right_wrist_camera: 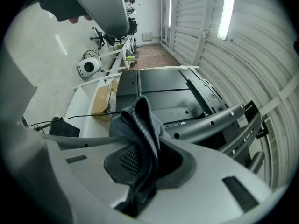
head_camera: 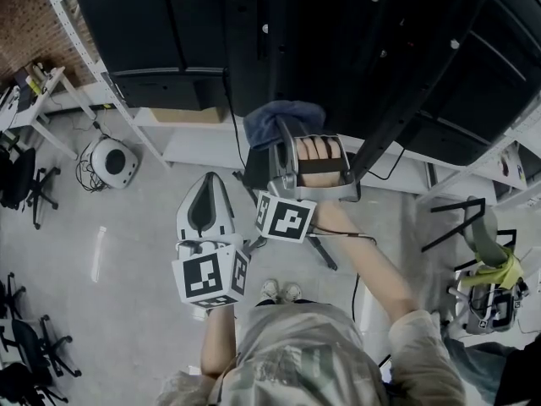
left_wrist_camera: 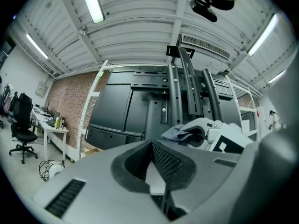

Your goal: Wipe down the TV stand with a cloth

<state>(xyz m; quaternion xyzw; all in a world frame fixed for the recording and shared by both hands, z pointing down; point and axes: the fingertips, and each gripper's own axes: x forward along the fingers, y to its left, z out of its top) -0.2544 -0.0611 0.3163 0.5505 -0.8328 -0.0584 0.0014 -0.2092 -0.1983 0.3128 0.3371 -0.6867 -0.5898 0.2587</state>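
Room: workshop with a pale grey floor (head_camera: 127, 227), a brick wall (left_wrist_camera: 65, 101) and white shelf frames (head_camera: 84, 57) off to the side of the left hand-held gripper.
TV stand: black, with large dark panels and perforated tube legs (head_camera: 338, 41); it rises directly ahead of both hand-held grippers.
Cloth: blue-grey and bunched (head_camera: 275, 121), sticking out past the tips of the right hand-held gripper, close up to the stand's lower centre column. Whether it presses on the metal I cannot tell.
Right hand-held gripper: jaws clamped on the cloth (right_wrist_camera: 142, 148), a fold standing up between the pads and the rest trailing back towards the handle.
Left hand-held gripper: jaws together with nothing between them (left_wrist_camera: 152, 148), held lower and nearer the person's body, apart from the stand.
Progress: judged early or mid-way. The cloth is gripped and brought to the stand, but no surface looks visibly wiped or unwiped, so most panels and tubes likely remain.
Writing: no brand or label can be read. Only black-and-white square patterns show on the marker cubes (head_camera: 286, 218), and the stand's panels look unmarked.
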